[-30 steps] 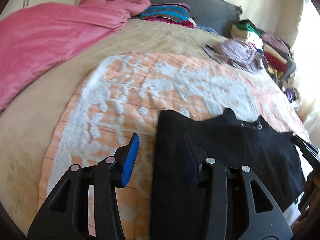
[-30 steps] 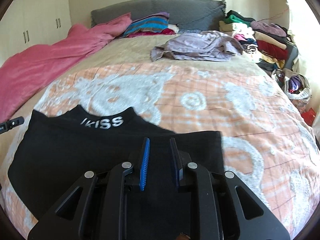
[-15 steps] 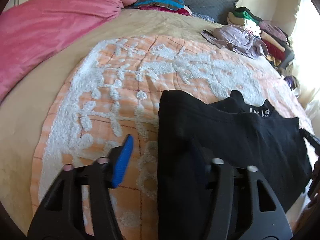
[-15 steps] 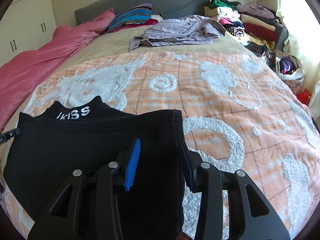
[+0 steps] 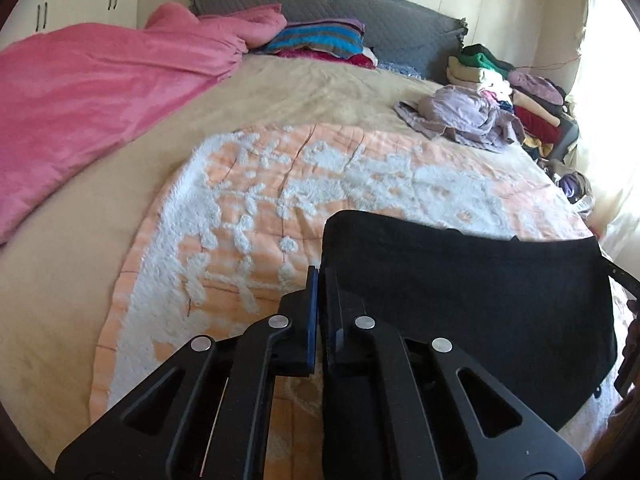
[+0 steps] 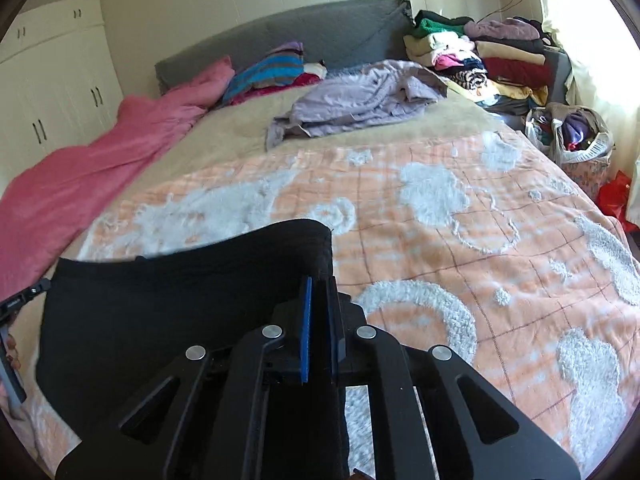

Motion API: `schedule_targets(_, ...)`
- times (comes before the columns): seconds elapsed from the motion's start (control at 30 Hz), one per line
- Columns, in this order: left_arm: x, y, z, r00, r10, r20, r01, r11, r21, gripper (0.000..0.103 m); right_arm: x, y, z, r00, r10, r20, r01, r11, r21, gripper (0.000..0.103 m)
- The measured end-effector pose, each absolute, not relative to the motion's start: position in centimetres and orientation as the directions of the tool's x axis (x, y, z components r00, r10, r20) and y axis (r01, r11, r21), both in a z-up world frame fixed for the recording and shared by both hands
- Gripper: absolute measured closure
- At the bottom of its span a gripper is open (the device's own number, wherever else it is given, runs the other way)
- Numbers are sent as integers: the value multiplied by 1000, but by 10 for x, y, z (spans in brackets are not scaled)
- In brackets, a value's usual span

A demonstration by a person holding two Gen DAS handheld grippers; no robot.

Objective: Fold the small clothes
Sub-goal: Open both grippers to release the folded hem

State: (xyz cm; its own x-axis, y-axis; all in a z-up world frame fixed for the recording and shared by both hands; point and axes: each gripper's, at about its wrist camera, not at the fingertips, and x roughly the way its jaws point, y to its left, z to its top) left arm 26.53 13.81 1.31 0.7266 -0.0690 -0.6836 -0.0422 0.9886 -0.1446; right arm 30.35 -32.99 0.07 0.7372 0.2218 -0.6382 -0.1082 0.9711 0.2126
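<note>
A small black garment [image 5: 472,300] is held up over the orange and white blanket [image 5: 280,200] on the bed. My left gripper [image 5: 320,280] is shut on the garment's left edge. In the right wrist view my right gripper [image 6: 319,292] is shut on the garment's [image 6: 180,312] right edge. The cloth stretches between the two grippers, and its far edge curls over at the top. The white lettering on the waistband is hidden.
A pink duvet [image 5: 100,92] covers the bed's left side. A crumpled lilac garment [image 6: 360,100] lies further up the bed. Stacked clothes [image 6: 480,56] and a bag of laundry [image 6: 572,132] stand at the right of the bed. The grey headboard [image 5: 360,12] is behind.
Both grippers have gone from open to shut on the side edges of the black garment and have lifted it, so the lettered waistband no longer shows.
</note>
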Motion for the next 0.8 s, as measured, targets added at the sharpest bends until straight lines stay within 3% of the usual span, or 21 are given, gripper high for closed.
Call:
schedule_targets(0.17, 273, 135, -10, 678, -60, -733, -45, 991, -123, 103, 312, -320, -30, 688, 160, -708, -76, 986, 149, 97)
schedule_targets(0.33, 272, 135, -15, 667, -53, -743, -48, 992, -113, 103, 307, -320, -32, 696, 135, -705, -59, 990, 132, 95)
schedule_targets(0.4, 270, 134, -14, 667, -48, -743, -47, 993, -106, 103, 304, -320, -29, 700, 122, -704, -52, 991, 120, 85)
schedule_targets(0.6, 262, 130, -9, 668, -23, -744, -49, 996, -75, 102, 286, -317, -19, 714, 130, -688, -77, 991, 108, 76)
schedule_targets(0.73, 260, 130, -8, 667, -20, -745, -51, 996, -73, 95, 274, -312, -11, 720, 148, -678, -102, 989, 109, 69)
schedule_targets(0.8, 256, 130, -6, 670, -18, -743, -50, 996, -70, 91, 266, -308, -7, 723, 158, -672, -115, 987, 108, 61)
